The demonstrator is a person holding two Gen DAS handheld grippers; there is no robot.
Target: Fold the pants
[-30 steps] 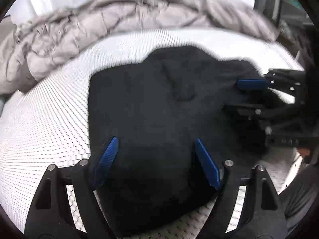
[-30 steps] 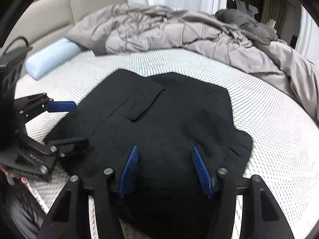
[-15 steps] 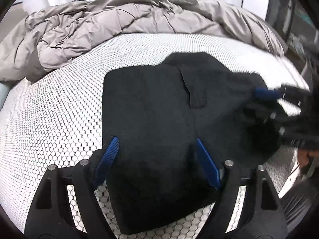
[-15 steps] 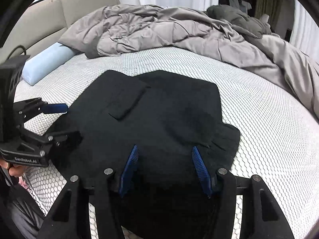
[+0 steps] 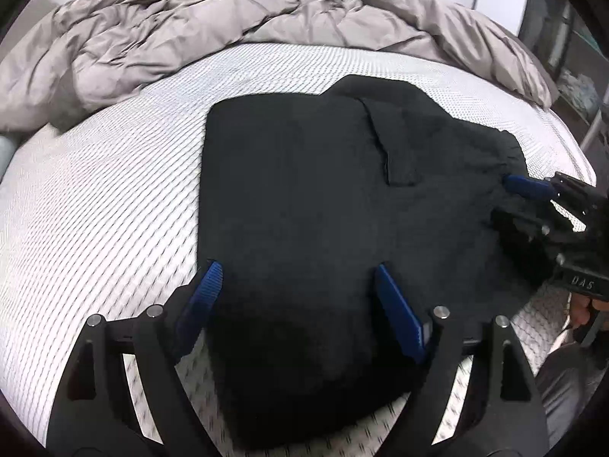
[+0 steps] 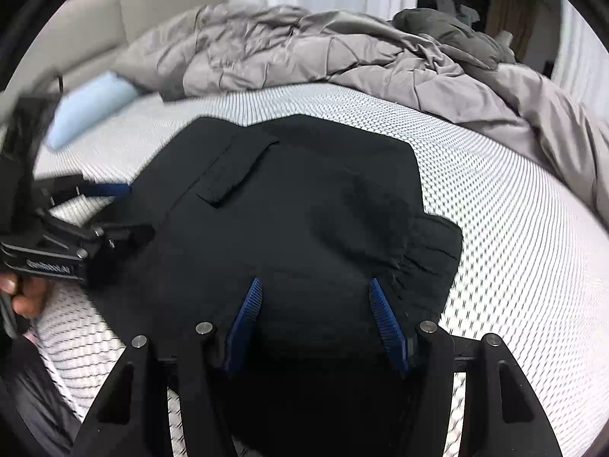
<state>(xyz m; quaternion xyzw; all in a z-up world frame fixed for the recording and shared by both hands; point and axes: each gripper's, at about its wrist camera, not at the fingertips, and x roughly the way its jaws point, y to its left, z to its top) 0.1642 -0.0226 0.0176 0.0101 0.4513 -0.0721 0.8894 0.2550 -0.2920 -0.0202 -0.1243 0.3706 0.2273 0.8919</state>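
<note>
Black pants (image 5: 304,190) lie folded into a compact shape on the white mesh mattress (image 5: 114,198), a pocket flap (image 5: 396,152) on top. My left gripper (image 5: 297,270) hovers open over the near left part of the cloth, with nothing pinched between its blue pads. In the right wrist view the pants (image 6: 304,209) fill the middle, and my right gripper (image 6: 316,285) stands open above their near edge. Each gripper shows in the other's view: the right gripper (image 5: 508,203) at the pants' right edge, the left gripper (image 6: 129,211) at their left edge.
A crumpled grey duvet (image 5: 228,30) is heaped across the far side of the bed, with a dark garment (image 6: 449,26) on it. A light blue pillow (image 6: 87,110) lies by the beige headboard (image 6: 114,19). A person's hand (image 6: 26,297) holds the left gripper.
The right gripper has drawn back toward the pants' right edge in the left wrist view. The left view has rolled slightly and shows the whole folded shape more clearly.
</note>
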